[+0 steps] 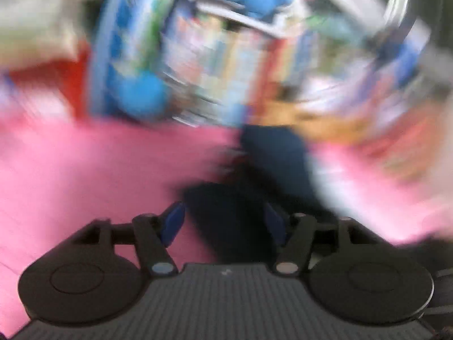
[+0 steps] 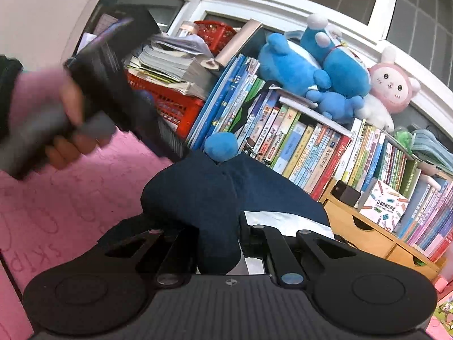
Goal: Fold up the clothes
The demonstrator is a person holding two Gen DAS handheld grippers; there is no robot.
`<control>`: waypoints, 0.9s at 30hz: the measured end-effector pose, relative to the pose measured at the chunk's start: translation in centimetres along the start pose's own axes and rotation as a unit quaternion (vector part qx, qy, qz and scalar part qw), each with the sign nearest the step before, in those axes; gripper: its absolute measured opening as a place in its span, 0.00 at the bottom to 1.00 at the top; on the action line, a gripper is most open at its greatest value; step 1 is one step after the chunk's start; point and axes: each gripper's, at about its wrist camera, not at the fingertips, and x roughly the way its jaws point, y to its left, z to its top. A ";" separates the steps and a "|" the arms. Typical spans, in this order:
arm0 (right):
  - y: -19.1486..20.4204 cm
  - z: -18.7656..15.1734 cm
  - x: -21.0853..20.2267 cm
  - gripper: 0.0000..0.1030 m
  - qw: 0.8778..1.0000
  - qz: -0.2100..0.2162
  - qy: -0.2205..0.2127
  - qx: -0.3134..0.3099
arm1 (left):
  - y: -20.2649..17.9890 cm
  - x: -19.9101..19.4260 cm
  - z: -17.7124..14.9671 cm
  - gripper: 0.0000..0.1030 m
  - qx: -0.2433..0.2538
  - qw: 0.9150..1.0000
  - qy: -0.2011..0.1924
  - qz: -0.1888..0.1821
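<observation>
A dark navy garment lies bunched on a pink mat. My right gripper is shut on a fold of it, and the cloth bulges up between the fingers; a white patch shows on its right. In the right wrist view a hand holds my left gripper at upper left, its tip at the garment's far edge. The left wrist view is badly blurred. There the left gripper stands open, its blue pads apart, with the navy garment lying between them.
Right behind the garment stands a row of children's books. Blue plush toys and a pink rabbit plush sit on top. A red basket with stacked papers is at the left and a wooden drawer box at the right.
</observation>
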 end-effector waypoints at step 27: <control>4.9 0.1 1.4 0.10 0.994 0.066 0.021 -0.080 | 0.6 6.8 2.1 0.33 -0.072 0.995 -0.020 0.060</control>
